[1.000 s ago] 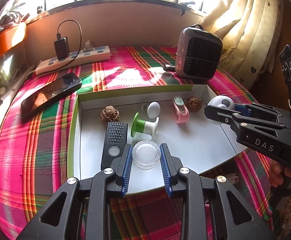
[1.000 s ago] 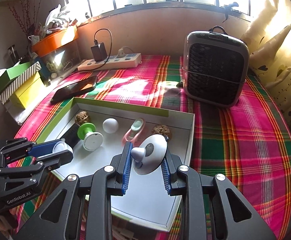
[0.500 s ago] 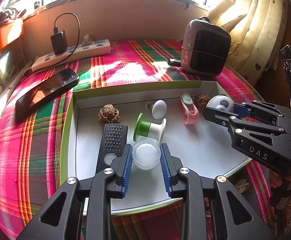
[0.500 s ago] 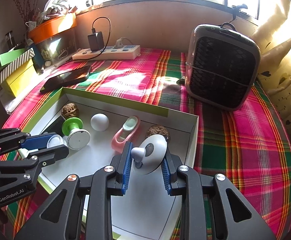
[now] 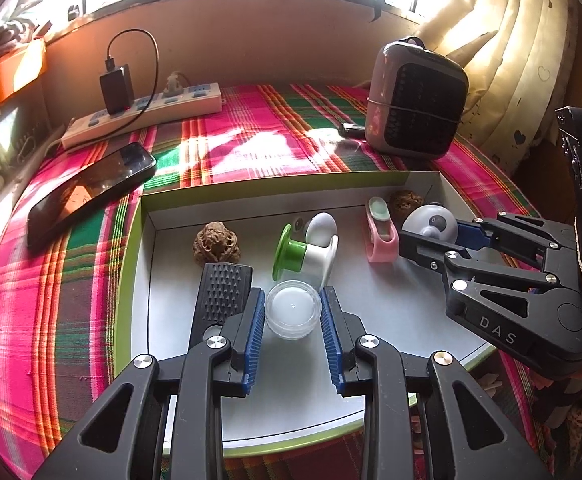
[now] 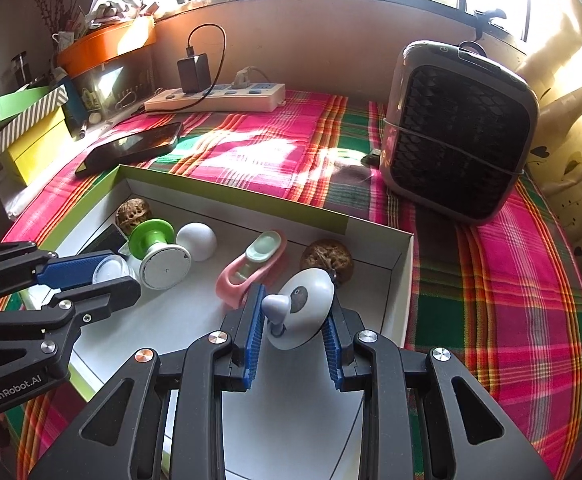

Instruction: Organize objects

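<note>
Two claws, each loaded: left claw (image 5: 293, 322) pinching clear round jar (image 5: 292, 310); right claw (image 6: 291, 334) pinching grey domed knob (image 6: 305, 306). Both over white tray (image 5: 391, 312), jar near its front-left, knob at its right wall.

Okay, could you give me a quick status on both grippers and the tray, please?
Left gripper shut on clear round jar. Right gripper shut on grey dome knob. Both over white tray. Green-white spool just beyond the jar.

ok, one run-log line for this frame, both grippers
left gripper: shut on clear jar | right gripper: shut on grey knob | both over white tray
</note>
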